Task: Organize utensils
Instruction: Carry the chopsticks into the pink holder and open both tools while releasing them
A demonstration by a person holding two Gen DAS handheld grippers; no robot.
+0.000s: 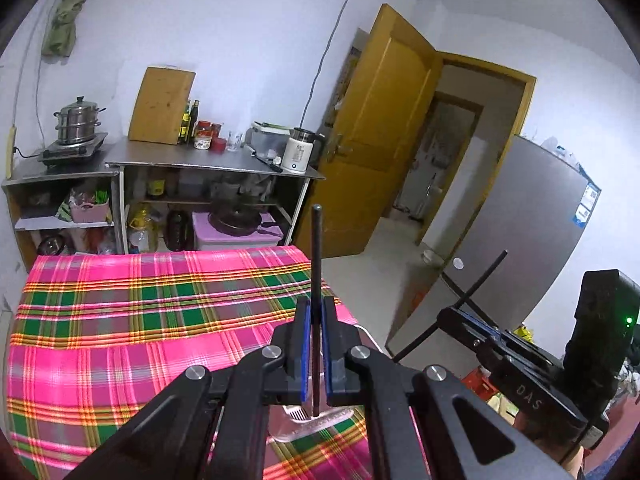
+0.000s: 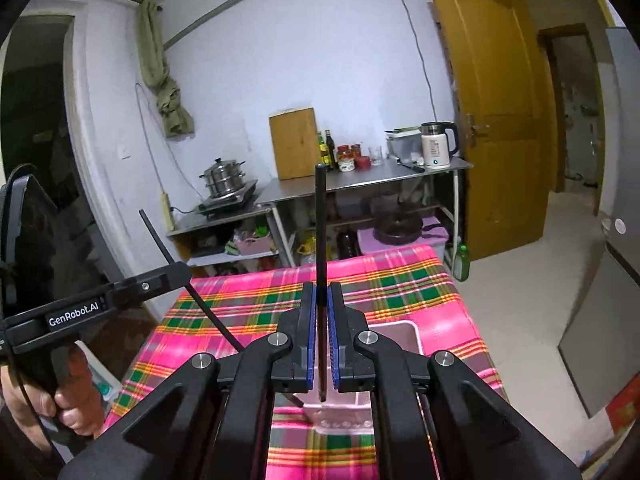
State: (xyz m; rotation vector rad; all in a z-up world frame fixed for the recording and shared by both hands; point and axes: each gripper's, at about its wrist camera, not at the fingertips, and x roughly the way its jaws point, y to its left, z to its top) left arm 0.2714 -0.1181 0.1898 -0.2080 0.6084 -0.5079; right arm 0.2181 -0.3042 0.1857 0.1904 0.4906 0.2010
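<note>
Standing upright between blue-padded jaws, a thin black chopstick [image 1: 316,280] is clamped in the left gripper [image 1: 316,344], its upper end rising well above the jaws and its lower end hanging just over a pale pink plastic container [image 1: 320,420] on the bench [image 1: 120,320]. A second black chopstick [image 2: 320,240] is clamped the same way in the right gripper [image 2: 321,340], also upright, with its lower tip over the open pink container, which in the right wrist view shows a perforated near edge. Each gripper appears in the other's view, off to the side and holding its chopstick at a slant. The person's left hand [image 2: 68,408] wraps the left gripper's handle at the near left. A bright pink, green and yellow plaid cloth covers the bench. Beyond it, against the far white wall, stands a steel counter [image 1: 208,162] carrying a wooden cutting board [image 1: 162,106], bottles and jars, a white kettle [image 1: 298,150] and, further left, a steamer pot [image 1: 78,120] on a burner. A yellow-brown door [image 1: 380,120] stands open to the right, with a grey fridge [image 1: 532,232] at the far right
</note>
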